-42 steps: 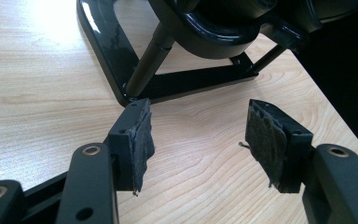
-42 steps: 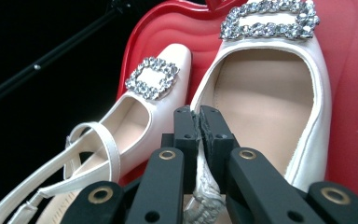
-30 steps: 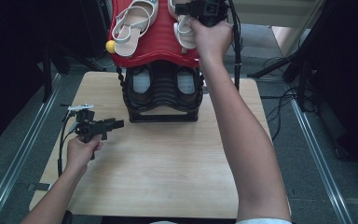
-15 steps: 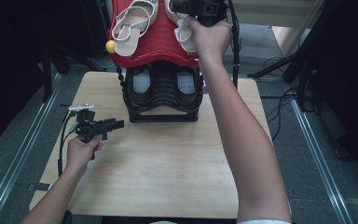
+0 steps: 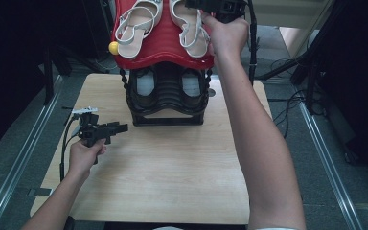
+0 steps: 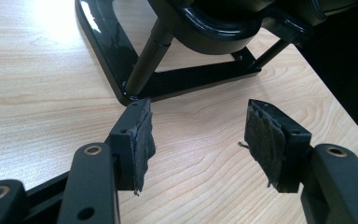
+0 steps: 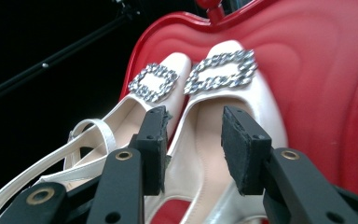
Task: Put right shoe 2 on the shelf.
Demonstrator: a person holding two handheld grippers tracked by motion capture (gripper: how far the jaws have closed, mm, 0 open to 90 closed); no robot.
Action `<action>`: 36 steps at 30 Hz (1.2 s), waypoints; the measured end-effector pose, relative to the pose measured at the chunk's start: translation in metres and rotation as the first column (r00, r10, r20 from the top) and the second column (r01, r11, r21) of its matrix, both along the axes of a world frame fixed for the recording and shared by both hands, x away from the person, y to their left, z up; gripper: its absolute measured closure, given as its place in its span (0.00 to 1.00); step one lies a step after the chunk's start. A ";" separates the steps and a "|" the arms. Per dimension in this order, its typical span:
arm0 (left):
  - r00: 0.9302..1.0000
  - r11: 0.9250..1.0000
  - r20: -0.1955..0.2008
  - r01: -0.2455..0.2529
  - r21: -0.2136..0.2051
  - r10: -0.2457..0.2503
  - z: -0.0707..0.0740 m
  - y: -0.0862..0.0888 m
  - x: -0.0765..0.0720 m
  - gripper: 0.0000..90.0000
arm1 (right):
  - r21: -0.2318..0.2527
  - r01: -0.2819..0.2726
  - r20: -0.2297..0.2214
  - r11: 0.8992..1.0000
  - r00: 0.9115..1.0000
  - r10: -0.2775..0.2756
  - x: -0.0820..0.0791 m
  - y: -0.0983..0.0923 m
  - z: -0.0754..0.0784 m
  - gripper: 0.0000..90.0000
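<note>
Two cream slingback shoes with rhinestone buckles [image 7: 223,93] [image 7: 156,84] lie on the red top tier [image 5: 163,48] of a shoe rack. In the high view they show as a left shoe [image 5: 136,21] and a right shoe [image 5: 189,26]. My right gripper [image 7: 193,140] [image 5: 211,7] is over the right one. Its jaws have just been opening. The shoe's side rim lies between them, but the pads do not press on it. My left gripper [image 5: 120,128] [image 6: 198,140] is held low over the table, open and empty, facing the rack's black base [image 6: 116,51].
The black lower tier [image 5: 167,86] holds a pair of dark shoes with pale insoles [image 5: 146,84]. A yellow ball [image 5: 113,47] sits at the red tier's left edge. The wooden table [image 5: 172,172] has metal rails and cables on the floor at both sides.
The right hand has shifted very slightly over the red tier. The left gripper rests where it was.
</note>
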State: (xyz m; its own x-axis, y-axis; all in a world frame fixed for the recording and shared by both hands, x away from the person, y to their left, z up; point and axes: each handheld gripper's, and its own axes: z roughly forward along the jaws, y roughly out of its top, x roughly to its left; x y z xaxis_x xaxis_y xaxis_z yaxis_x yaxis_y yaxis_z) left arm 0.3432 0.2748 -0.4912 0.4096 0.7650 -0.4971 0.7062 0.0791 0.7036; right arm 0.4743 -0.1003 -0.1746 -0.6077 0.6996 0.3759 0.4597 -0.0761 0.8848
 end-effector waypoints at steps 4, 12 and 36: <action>1.000 1.000 0.001 0.004 0.008 -0.004 0.000 0.000 0.000 0.47 | -0.001 0.011 0.012 1.000 1.000 -0.011 0.000 -0.011 0.001 0.68; 1.000 1.000 0.008 0.010 0.019 -0.010 0.001 -0.001 -0.001 0.48 | -0.015 0.008 0.019 1.000 1.000 -0.008 -0.002 -0.021 -0.003 0.58; 1.000 1.000 -0.013 -0.022 -0.013 0.021 0.001 0.004 -0.001 0.45 | -0.042 0.078 0.014 0.996 0.997 -0.078 -0.012 -0.082 -0.058 0.49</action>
State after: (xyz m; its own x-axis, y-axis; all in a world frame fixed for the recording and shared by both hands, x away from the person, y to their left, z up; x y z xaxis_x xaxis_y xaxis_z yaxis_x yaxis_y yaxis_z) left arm 0.3426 0.2785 -0.4905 0.3865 0.7670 -0.5122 0.7132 0.1035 0.6932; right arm 0.4626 -0.1825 -0.2331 -0.5548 0.7604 0.3378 0.4432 -0.0735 0.8934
